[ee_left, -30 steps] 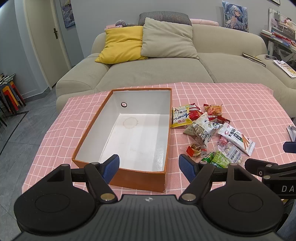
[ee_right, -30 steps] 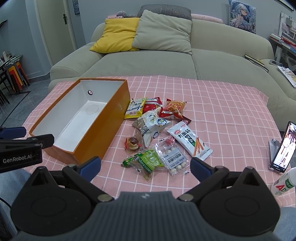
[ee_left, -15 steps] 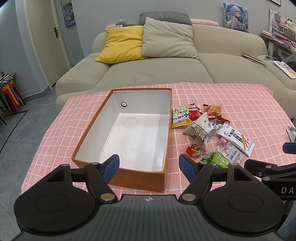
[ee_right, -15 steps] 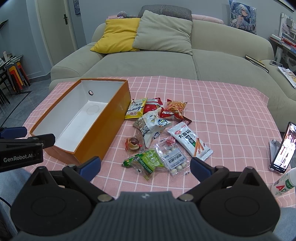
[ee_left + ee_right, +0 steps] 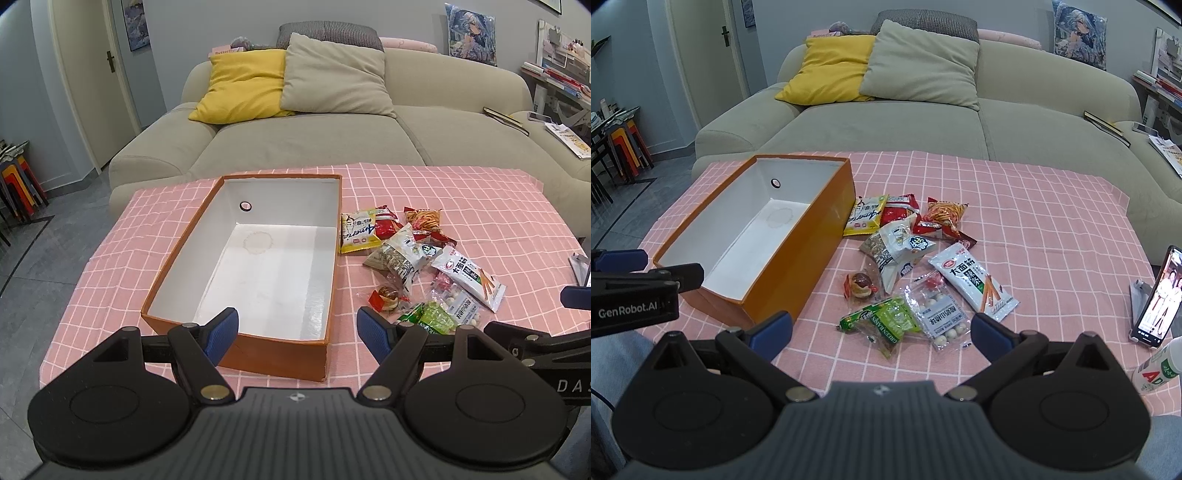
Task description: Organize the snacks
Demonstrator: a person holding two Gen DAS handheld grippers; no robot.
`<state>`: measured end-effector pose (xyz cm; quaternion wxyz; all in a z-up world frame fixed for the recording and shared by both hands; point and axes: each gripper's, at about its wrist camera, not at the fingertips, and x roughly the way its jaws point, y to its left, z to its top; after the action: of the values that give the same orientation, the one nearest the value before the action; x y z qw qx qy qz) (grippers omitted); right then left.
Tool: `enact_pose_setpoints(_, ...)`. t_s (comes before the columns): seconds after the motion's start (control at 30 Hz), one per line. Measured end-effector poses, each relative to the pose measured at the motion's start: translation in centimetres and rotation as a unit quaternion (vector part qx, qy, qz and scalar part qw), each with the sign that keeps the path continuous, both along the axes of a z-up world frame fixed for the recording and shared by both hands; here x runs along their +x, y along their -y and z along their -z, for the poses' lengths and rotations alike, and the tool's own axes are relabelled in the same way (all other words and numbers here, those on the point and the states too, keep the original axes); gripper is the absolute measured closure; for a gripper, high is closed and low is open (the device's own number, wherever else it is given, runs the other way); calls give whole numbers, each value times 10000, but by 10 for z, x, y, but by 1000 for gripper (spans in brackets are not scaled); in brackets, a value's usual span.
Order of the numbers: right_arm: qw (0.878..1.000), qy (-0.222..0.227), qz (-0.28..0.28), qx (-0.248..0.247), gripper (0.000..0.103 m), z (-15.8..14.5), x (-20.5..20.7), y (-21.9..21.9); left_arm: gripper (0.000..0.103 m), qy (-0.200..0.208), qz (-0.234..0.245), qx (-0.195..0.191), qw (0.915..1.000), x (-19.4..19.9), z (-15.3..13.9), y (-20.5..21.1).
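Snack pile next to an empty orange box

Snacks (image 5: 916, 269) sit in a loose heap mid-frame in the right wrist view, on the pink checked tablecloth (image 5: 1052, 229), just right of the orange box (image 5: 812, 258). Box is open on top, white inside, nothing in it. Green raisin pack (image 5: 886, 325) and the clear bag of white balls (image 5: 940, 314) are lowest in the pile, closest to the right gripper (image 5: 881, 326), whose tongs are spread wide and holding nothing. Left gripper (image 5: 297, 328) is spread too, at the bottom of its frame over the box's near edge. Phone (image 5: 1158, 295) stands at the right edge.
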<state>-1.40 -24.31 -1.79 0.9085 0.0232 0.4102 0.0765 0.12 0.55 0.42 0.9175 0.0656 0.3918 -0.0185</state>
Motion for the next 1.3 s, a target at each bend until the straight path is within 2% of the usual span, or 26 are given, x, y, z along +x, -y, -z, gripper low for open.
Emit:
enact_pose_setpoints(0.3, 10000, -55, 13, 51, 4, 4, 1, 5, 16, -20, 122, -29, 9999, 2, -1, 3)
enact_pose_setpoints(0.5, 9996, -108, -134, 234, 4, 21, 11, 24, 16, -33, 791, -140, 9968, 14, 2, 23)
enact_pose_setpoints(0.57, 9993, -206, -123, 295, 10, 33, 16, 37, 17, -108, 1142, -228, 9931, 21, 6, 33)
enact_pose_setpoints(0.63, 9985, -385, -98, 379, 22, 46, 25, 49, 21, -205, 1526, -361, 9874, 29, 13, 44)
enact_pose_setpoints(0.67, 9980, -463, -87, 422, 25, 52, 30, 55, 22, -268, 1687, -442, 9843, 34, 17, 49)
enact_pose_setpoints(0.77, 9967, -679, -107, 426, 38, 71, 43, 65, 25, -500, 2045, -606, 9757, 50, 34, 66)
enact_pose_setpoints(0.9, 9961, -807, -221, 269, 41, 93, 59, 66, 25, -846, 2327, -705, 9663, 67, 62, 89)
enact_pose_setpoints(1.0, 9948, -966, -235, 213, 52, 109, 71, 69, 25, -1052, 2426, -805, 9611, 73, 82, 102)
enact_pose_setpoints(1.03, 9942, -1023, -223, 254, 52, 115, 75, 71, 25, -1107, 2492, -793, 9588, 76, 89, 105)
enact_pose_setpoints(1.17, 9922, -1194, -291, 214, 54, 134, 85, 79, 25, -1248, 2594, -618, 9557, 85, 112, 114)
enact_pose_setpoints(1.3, 9908, -1185, -656, 6, 54, 144, 92, 81, 25, -1350, 2731, -389, 9517, 95, 129, 120)
